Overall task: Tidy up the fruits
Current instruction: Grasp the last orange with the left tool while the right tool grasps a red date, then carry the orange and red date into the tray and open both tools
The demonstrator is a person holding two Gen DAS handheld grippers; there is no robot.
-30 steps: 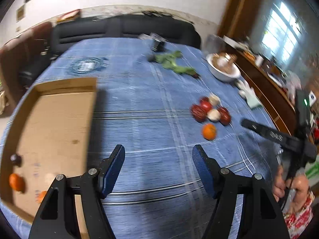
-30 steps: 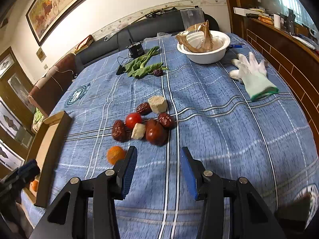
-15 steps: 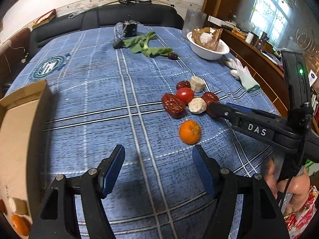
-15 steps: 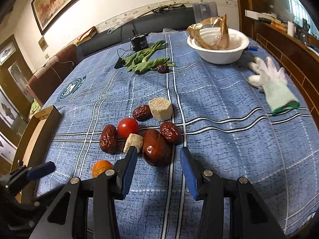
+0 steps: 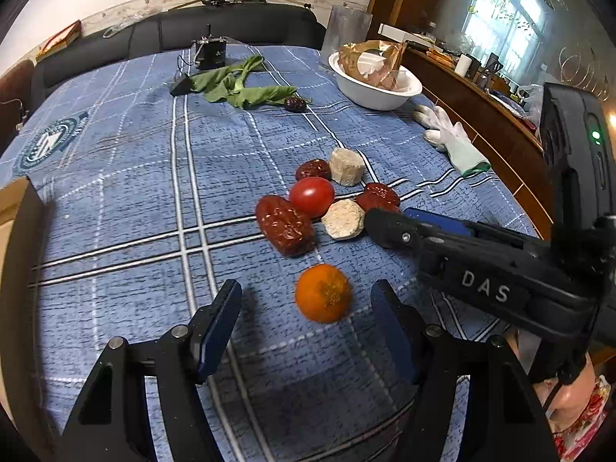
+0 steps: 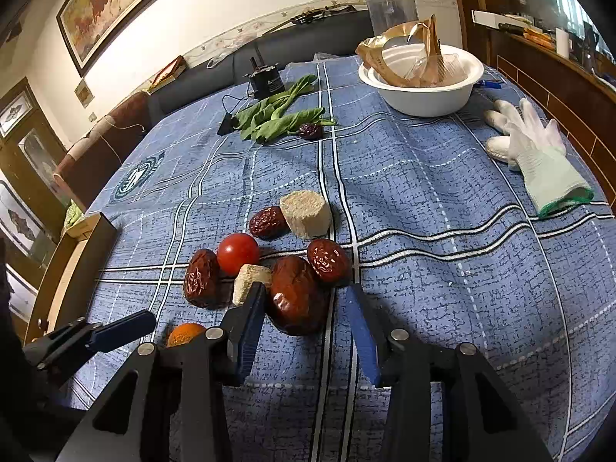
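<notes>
A small orange [image 5: 323, 292] lies on the blue checked tablecloth just ahead of my open left gripper [image 5: 308, 308], between its fingers but untouched. Beyond it lie a red tomato [image 5: 312, 196], several dark red dates [image 5: 285, 225] and two beige blocks [image 5: 343, 218]. My right gripper [image 6: 304, 300] is open, its fingers on either side of a large brown date [image 6: 294, 294]; the tomato [image 6: 237, 253] and the orange [image 6: 184, 334] show to its left. The right gripper also shows in the left wrist view [image 5: 389, 227].
A cardboard box [image 6: 73, 254] stands at the table's left edge. Green leaves [image 6: 277, 115], a black device [image 6: 265, 81], a white bowl with wrappers [image 6: 421, 77] and a white glove [image 6: 535, 154] lie farther back. A wooden sideboard [image 5: 496, 115] runs along the right.
Both grippers have moved forward to the fruit pile. The left one swung away from the box to the orange; the right one closed in around the large date.
</notes>
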